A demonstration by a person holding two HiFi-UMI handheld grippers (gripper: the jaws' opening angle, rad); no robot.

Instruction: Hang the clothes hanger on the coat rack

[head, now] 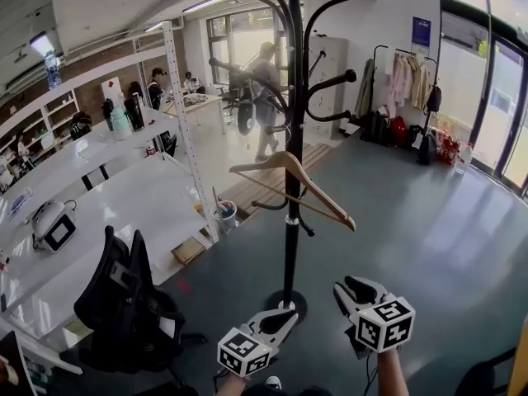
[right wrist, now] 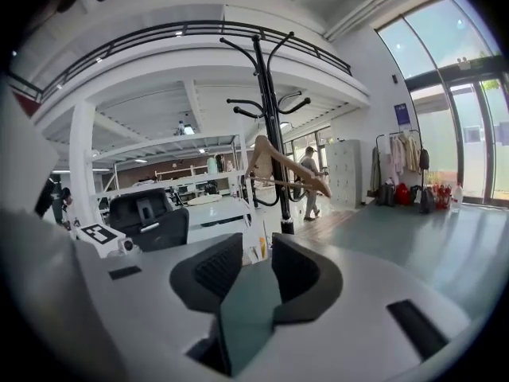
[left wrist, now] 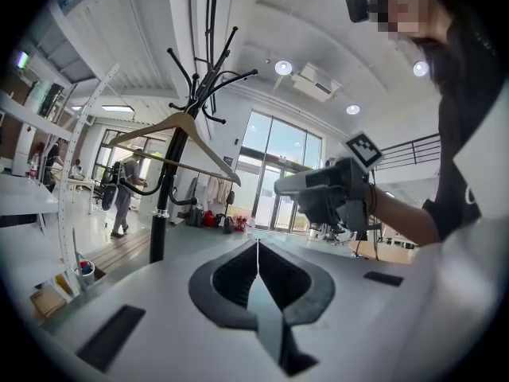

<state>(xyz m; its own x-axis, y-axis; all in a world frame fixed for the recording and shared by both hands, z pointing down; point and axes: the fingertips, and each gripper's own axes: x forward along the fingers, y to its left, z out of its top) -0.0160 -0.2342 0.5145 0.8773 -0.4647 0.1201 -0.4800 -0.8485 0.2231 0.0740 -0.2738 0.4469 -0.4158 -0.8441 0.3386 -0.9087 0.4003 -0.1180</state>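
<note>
Hanging on coat rack (head: pixel 290 254): hanger (head: pixel 264 167); left gripper (head: pixel 287 317) jaws together; right gripper (head: pixel 351 291) spread, empty; open floor (head: pixel 429 221) ahead

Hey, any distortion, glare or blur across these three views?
Head view: mild fisheye, shelf post bows, windows at right glare. Left gripper view: heavy fisheye with dark round border, backlit glazing washes out behind the coat rack. Right gripper view: same round border, bright glass at right, wooden hanger sharp.

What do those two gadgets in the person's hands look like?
Both the left gripper and right gripper are pale grey plastic, with two pointed jaws lined with black ribbed pads. Each carries a cube printed with black-and-white square markers. The person wears a black top.
</note>
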